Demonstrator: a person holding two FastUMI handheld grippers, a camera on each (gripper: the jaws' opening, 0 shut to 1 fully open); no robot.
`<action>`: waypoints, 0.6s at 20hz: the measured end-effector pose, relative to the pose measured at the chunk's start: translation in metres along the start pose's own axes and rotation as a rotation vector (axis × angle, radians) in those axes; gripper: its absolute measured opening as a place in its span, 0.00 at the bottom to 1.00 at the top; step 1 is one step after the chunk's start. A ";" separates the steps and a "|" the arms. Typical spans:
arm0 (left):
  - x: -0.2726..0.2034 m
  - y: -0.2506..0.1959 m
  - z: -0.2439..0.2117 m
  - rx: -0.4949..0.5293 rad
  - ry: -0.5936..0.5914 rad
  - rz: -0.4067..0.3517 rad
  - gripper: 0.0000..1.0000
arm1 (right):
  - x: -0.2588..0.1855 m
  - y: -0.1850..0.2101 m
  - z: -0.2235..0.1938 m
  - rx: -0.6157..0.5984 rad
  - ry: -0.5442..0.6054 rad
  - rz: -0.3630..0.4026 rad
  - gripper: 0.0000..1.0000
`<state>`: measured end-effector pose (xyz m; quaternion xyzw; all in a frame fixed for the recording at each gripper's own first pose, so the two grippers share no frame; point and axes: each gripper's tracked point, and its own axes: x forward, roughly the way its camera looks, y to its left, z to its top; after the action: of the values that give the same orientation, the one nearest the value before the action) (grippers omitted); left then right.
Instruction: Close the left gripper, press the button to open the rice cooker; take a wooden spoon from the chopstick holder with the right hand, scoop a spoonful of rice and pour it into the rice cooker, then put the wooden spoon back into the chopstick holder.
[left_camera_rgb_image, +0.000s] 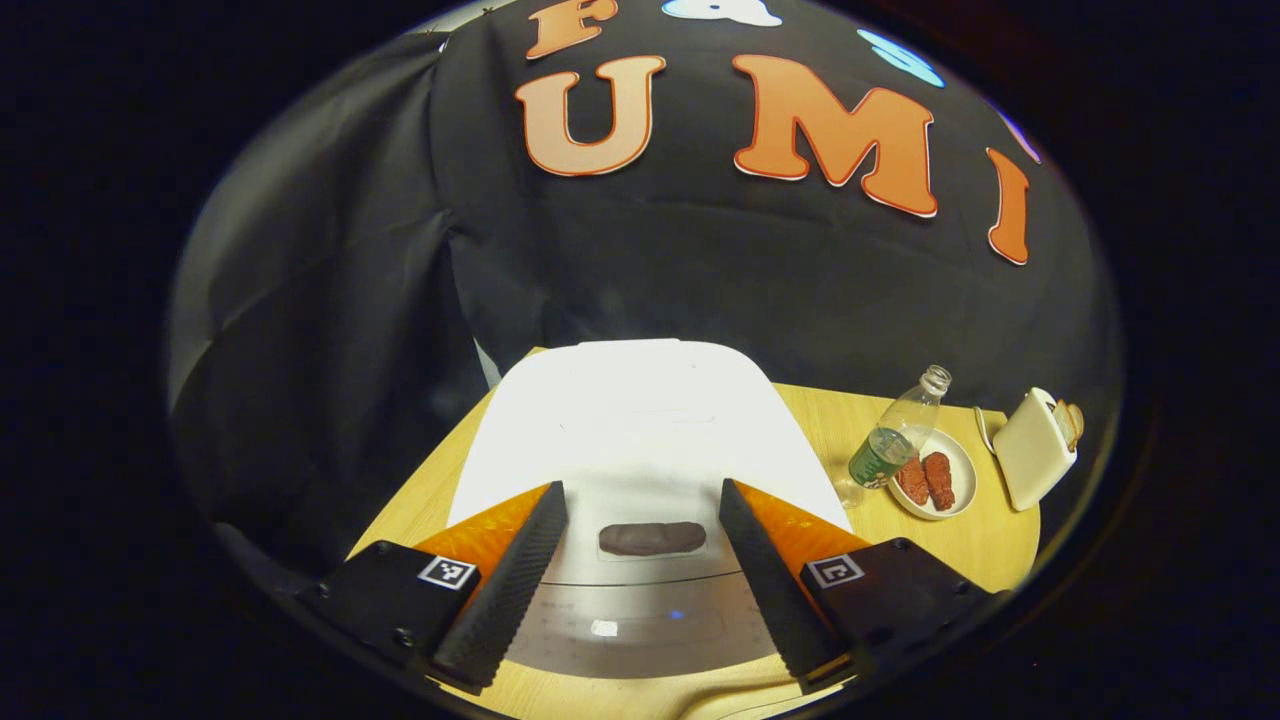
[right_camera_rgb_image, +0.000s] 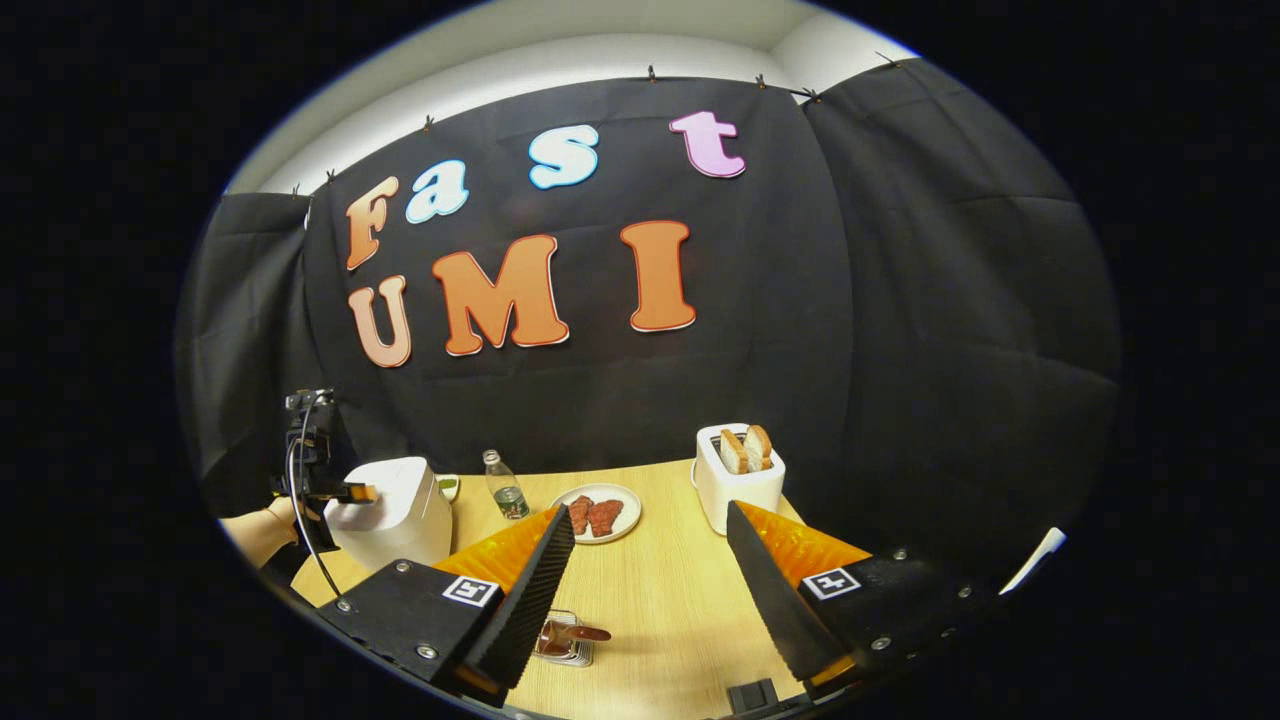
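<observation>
Left hand-held gripper (left_camera_rgb_image: 640, 570) hangs wide open over the white rice cooker (left_camera_rgb_image: 640, 430) on the bench, straddling its dark oval button (left_camera_rgb_image: 652, 538); unclosed, its fingers may miss. Right hand-held gripper (right_camera_rgb_image: 650, 590) waits open.

Legible text: none.
- left gripper (left_camera_rgb_image: 642, 490): a square black-and-white coded marker (left_camera_rgb_image: 447, 572) at the base of each finger; no letters.
- right gripper (right_camera_rgb_image: 650, 512): a matching marker pair (right_camera_rgb_image: 472, 590), one per finger base.
- bottle (left_camera_rgb_image: 890, 440), right of the left gripper's fingers: green label, print too small.
- rice cooker (left_camera_rgb_image: 640, 420), front panel between those fingers: markings blurred.
</observation>
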<state>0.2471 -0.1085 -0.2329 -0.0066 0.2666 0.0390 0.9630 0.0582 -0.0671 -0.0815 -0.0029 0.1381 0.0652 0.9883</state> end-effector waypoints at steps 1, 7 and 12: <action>-0.015 0.001 0.016 0.005 -0.033 -0.014 1.00 | -0.002 -0.001 0.006 -0.001 -0.011 -0.002 0.95; -0.130 0.000 0.107 -0.007 -0.237 -0.109 1.00 | -0.016 -0.008 0.047 -0.060 -0.083 -0.037 0.95; -0.231 0.035 0.131 0.063 -0.361 -0.049 1.00 | -0.029 -0.004 0.082 -0.042 -0.149 -0.016 0.95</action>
<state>0.1143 -0.0861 -0.0021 0.0240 0.0901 0.0077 0.9956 0.0536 -0.0726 0.0056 -0.0197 0.0627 0.0601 0.9960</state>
